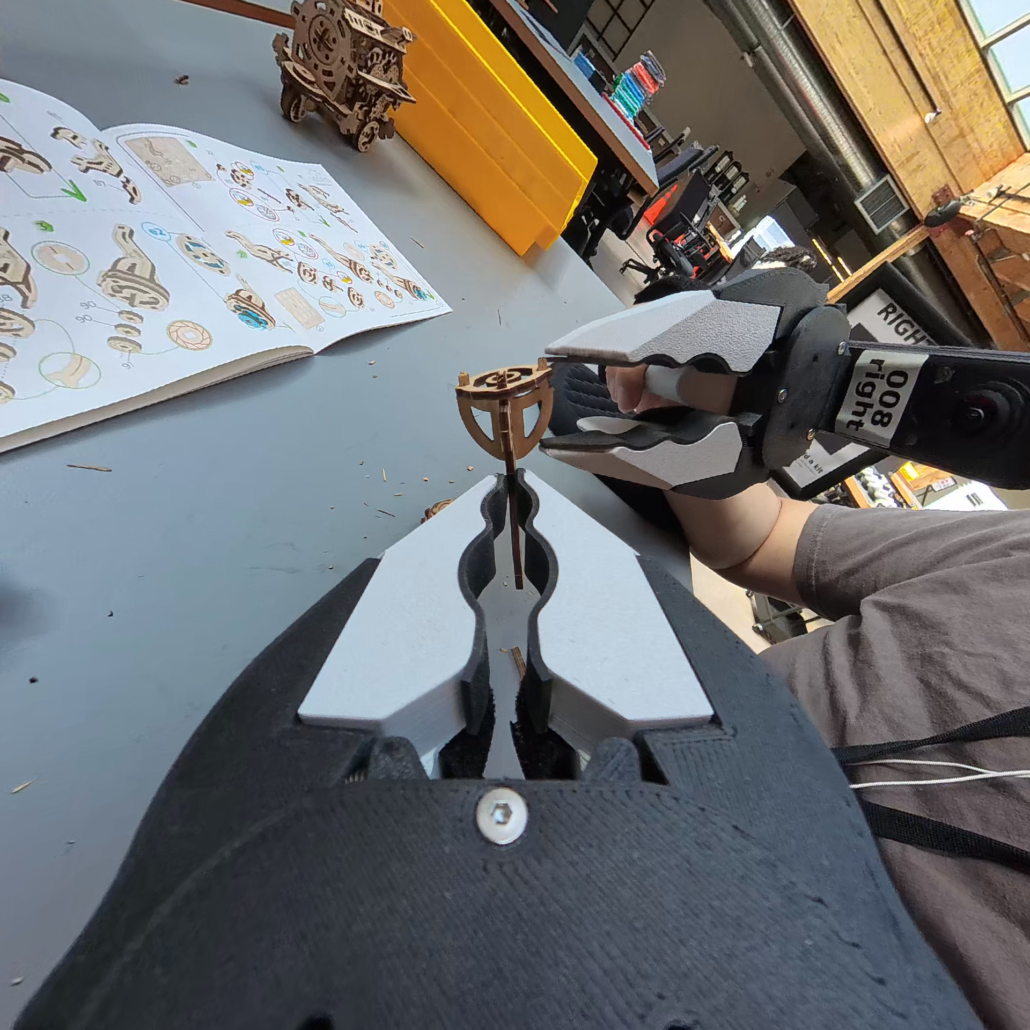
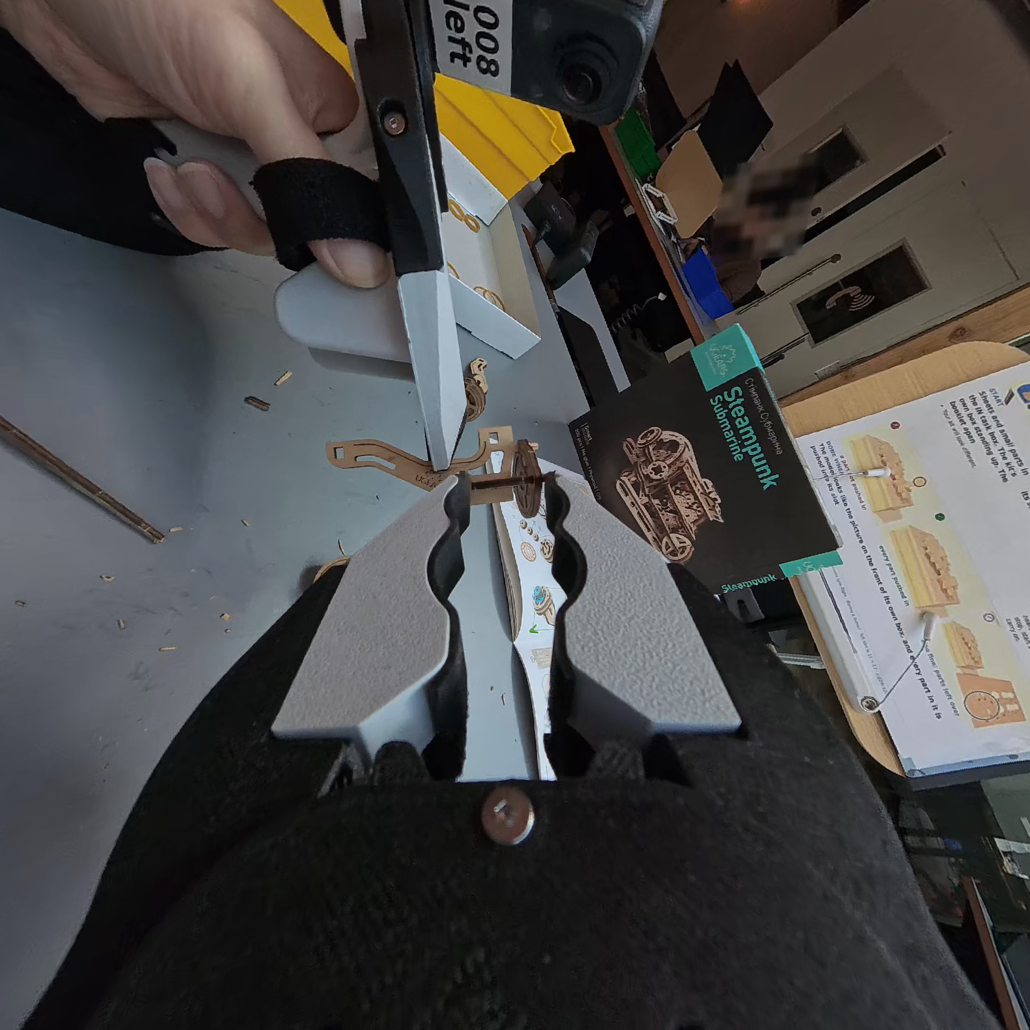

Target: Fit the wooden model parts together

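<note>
Above grey table, left hand-held gripper pinching wooden stem, level

- A grey table takes up the near ground, with yellow bins stacked along its far edge.
- Beyond stand office chairs and a second table.
- A chipboard wall rises behind, crossed by a ribbed duct.
- Daylight enters through a window.
</note>
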`<act>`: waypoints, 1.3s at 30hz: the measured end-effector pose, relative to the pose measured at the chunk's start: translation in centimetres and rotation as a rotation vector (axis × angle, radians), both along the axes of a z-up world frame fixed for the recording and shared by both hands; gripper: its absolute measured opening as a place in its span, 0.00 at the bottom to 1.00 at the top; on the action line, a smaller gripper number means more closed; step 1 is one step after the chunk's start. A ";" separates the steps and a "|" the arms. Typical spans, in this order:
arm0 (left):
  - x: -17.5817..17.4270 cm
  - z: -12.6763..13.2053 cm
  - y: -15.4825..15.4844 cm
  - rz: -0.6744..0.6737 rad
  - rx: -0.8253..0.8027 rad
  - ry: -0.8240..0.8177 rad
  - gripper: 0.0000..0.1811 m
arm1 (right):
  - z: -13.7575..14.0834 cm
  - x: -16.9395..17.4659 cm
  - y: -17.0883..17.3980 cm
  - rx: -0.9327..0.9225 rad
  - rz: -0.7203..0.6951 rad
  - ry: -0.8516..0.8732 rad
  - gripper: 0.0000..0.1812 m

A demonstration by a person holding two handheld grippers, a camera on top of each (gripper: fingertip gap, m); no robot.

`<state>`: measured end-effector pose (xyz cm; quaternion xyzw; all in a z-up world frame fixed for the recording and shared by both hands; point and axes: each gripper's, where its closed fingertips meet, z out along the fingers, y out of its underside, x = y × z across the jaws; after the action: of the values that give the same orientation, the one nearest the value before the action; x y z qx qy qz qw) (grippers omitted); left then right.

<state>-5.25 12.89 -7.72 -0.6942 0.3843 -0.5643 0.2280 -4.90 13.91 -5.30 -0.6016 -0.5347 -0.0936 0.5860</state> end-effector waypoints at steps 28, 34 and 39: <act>0.2 -0.7 -0.7 -0.034 0.041 0.052 0.00 | -0.3 0.1 -1.1 -0.009 0.111 -0.013 0.16; 0.2 -1.6 -0.9 -0.035 0.074 0.117 0.00 | -1.4 -0.4 -0.9 0.048 0.078 -0.137 0.17; 0.2 -1.7 -0.8 -0.026 0.021 0.108 0.00 | -1.6 -0.3 -0.5 0.070 0.044 -0.162 0.16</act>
<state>-5.07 12.10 -9.37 -0.7164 0.4107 -0.5248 0.2067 -5.21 13.40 -6.86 -0.5594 -0.5896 -0.1477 0.5636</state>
